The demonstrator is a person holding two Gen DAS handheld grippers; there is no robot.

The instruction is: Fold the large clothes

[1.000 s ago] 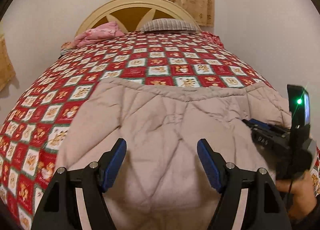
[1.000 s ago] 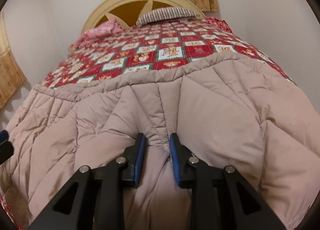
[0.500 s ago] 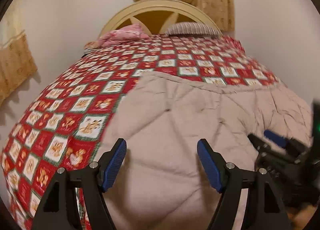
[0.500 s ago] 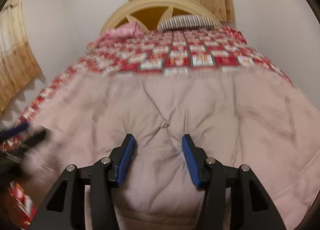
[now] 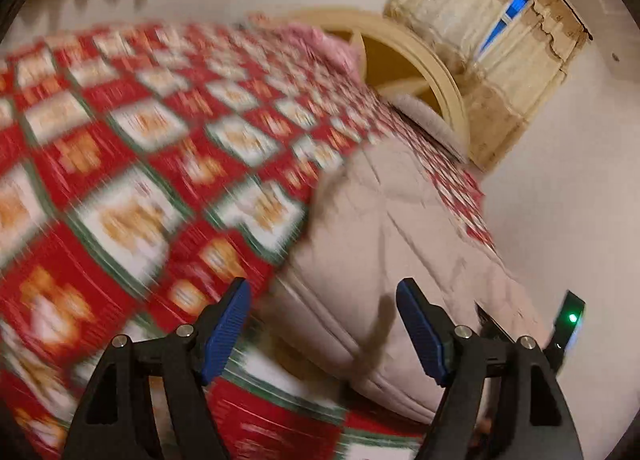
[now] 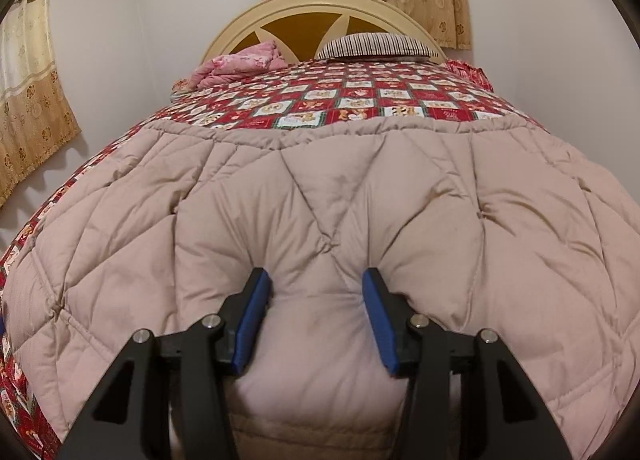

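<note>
The beige quilted comforter (image 6: pixel 320 195) is lying spread over the near half of the bed (image 6: pixel 372 95), on top of the red patchwork bedspread, with its far hem running straight across the mattress. The right gripper (image 6: pixel 316 320) is sitting low over the near edge, its fingers (image 6: pixel 252 324) standing apart with a puffy bulge of the comforter swelling up between them; whether the pads are actually pressing on the fabric cannot be told. Over on the other side, the left gripper (image 5: pixel 324 336) is tilting at the comforter's corner (image 5: pixel 384 260), the picture badly smeared, and its fingers (image 5: pixel 226 328) are opening wide with nothing clamped between them.

Now the risks. That filling is thick and springy, so a shallow bite is likely to squeeze the padding out and slip off once lifted. If one side grabs deeper than the other, the fold is probably going to land skewed. The left fingers could also catch the bedspread underneath and drag it along.
</note>
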